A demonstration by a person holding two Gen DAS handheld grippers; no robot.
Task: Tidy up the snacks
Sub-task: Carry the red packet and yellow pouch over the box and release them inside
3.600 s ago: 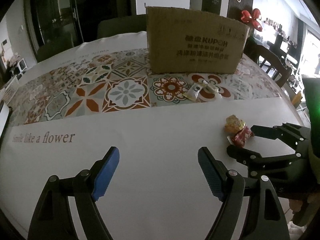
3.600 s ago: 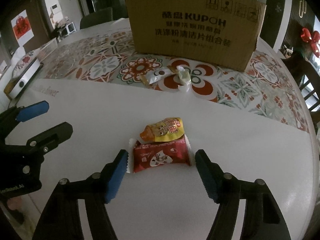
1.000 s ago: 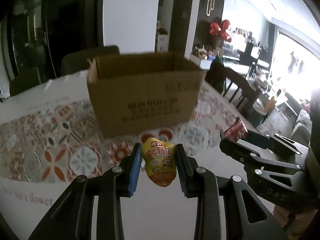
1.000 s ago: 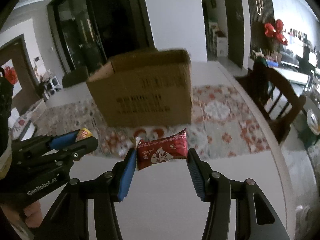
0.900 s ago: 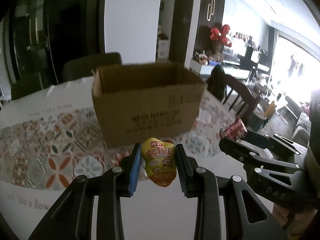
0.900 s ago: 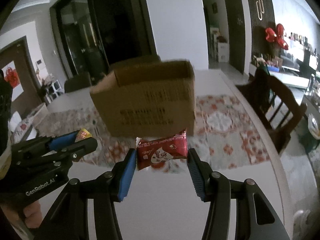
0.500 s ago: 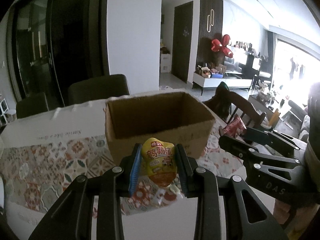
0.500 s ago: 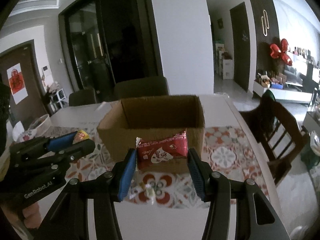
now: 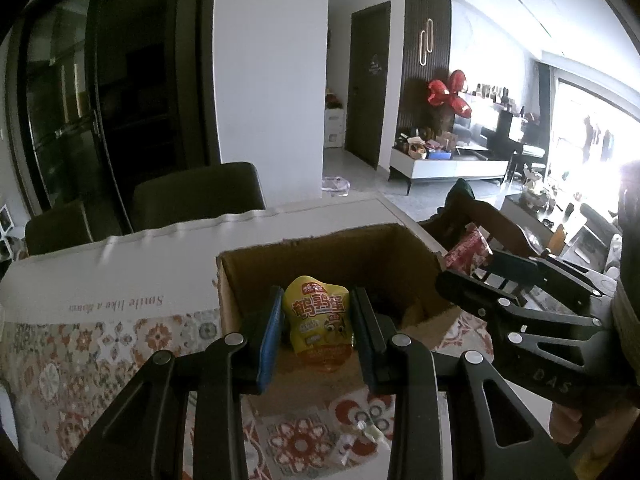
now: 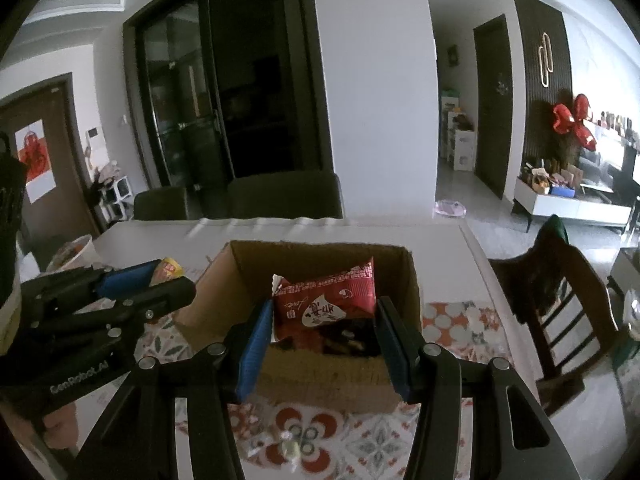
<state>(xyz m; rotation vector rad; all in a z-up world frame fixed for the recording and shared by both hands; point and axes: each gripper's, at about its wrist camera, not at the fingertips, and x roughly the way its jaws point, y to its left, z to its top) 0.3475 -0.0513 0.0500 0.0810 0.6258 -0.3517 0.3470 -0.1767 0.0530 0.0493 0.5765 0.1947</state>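
My red packet (image 10: 326, 304) blocks most of the cardboard box (image 10: 320, 254) inside. The small wrappers (image 10: 290, 446) on the tablecloth below are just blurry blobs.

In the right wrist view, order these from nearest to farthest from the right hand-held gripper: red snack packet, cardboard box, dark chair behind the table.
1. red snack packet, clamped between its fingers.
2. cardboard box, just beyond and below.
3. dark chair, past the table's far edge.

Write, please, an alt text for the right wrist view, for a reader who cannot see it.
The right tool holds a red snack packet above an open cardboard box that stands on a patterned tablecloth. At the left edge, the left tool grips a yellow snack packet near the same box. Dark chairs and a dim room lie behind.
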